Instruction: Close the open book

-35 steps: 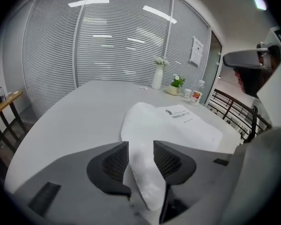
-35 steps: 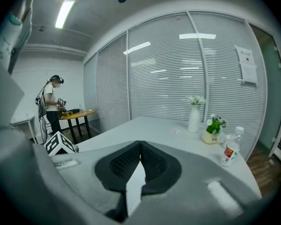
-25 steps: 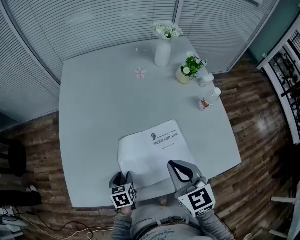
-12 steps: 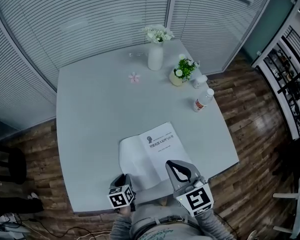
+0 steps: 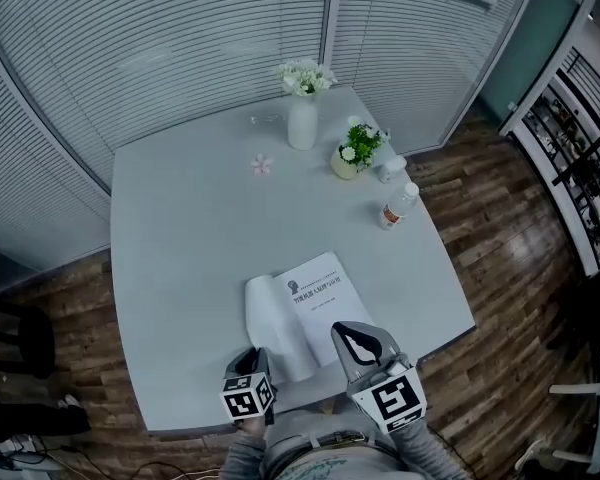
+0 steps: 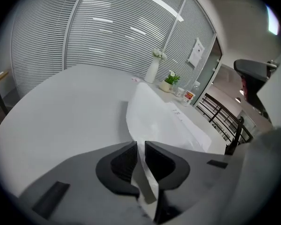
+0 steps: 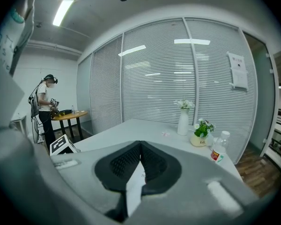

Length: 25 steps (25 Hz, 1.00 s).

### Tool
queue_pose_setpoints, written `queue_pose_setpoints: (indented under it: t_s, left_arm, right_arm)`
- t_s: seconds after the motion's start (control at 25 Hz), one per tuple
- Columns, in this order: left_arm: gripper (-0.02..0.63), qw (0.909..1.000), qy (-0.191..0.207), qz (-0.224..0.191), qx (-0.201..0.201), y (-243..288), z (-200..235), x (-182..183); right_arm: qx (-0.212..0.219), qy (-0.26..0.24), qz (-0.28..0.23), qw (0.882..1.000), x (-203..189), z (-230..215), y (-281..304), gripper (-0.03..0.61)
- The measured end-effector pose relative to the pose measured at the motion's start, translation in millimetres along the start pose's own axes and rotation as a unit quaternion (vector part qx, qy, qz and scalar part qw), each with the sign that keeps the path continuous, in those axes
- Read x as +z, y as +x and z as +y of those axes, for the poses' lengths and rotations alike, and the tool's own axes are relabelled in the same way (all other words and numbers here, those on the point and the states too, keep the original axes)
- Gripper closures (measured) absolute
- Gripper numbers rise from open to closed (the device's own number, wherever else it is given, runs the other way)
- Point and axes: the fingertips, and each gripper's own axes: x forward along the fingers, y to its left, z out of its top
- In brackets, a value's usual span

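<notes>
My left gripper (image 6: 140, 146) has its jaws closing, down to a narrow slit, with the near edge of the left page (image 6: 154, 116) running through it. The pads look pressed on the sheet, since the page stands up off the table (image 5: 180, 228) in a curve rather than lying flat. My right gripper (image 7: 140, 146) has its jaws together on a white sheet, which I take to be the near edge of the right page (image 5: 325, 293), the one with print on it.

The book (image 5: 315, 298) lies open at the near edge of the table, right in front of me. Its fold runs away from me, between my two grippers. From my left fingers the fold lies to the right, and the printed page lies flat just beyond it.

So the move I judge to be next turns on that fold. The left page has to swing up and over to the right, hinging on the fold line, and come down on the right page. My left gripper is the nearer one for that. My right gripper sits at the spot where the page would land, so it may need to let go first.
</notes>
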Motion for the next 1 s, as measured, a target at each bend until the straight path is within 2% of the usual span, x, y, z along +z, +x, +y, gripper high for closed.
queue_pose_setpoints:
  t_s: [1.0]
  left_arm:
    - [0.565,0.9951,0.085,0.009,-0.05,45.9,-122.8,17.8]
  right_arm:
    - [-0.033,0.025,-0.004,0.999,-18.2,-79.3,-47.8,0.577]
